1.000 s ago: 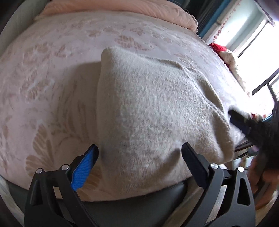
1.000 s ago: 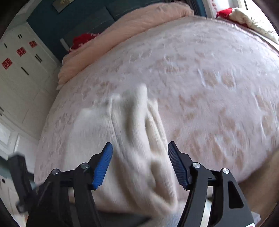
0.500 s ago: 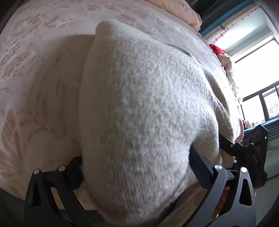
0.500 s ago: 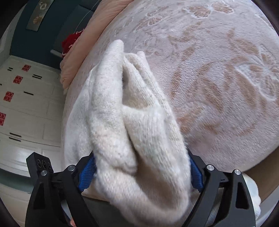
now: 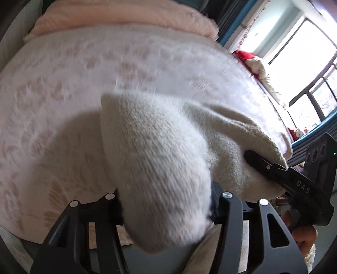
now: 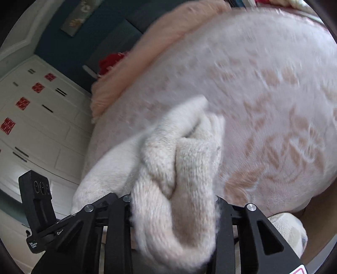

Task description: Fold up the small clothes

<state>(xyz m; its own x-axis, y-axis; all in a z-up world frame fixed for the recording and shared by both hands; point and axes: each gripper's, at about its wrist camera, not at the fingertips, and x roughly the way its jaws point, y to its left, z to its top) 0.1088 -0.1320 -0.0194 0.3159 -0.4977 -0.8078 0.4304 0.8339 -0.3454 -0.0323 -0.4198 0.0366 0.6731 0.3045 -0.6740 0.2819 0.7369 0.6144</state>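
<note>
A fuzzy cream knit sweater (image 5: 160, 160) lies on a big bed (image 5: 63, 88) with a pink bedspread that has leafy shapes on it. One end of the sweater is bunched up thick between the fingers of the left gripper (image 5: 166, 202). The fingers are closing, and they squeeze the wool from both sides. The wool hangs down over them in a fat roll.

The other end is caught the same way by the right gripper (image 6: 172, 204). Its fingers are closing too, and the folds of the sweater (image 6: 179, 164) are pressed tight between them. The rest of the sweater stretches out across the bedspread (image 6: 273, 94) from one gripper to the other.

From the left side you can see the right gripper (image 5: 294, 179) poking into the sweater's far edge, with a person's fingers (image 5: 303, 234) under it. A pink quilt (image 5: 126, 16) is rolled up at the far end of the bed. A bright window (image 5: 305, 63) is on one side, and white cabinets (image 6: 38, 126) with red stickers are on the other.
</note>
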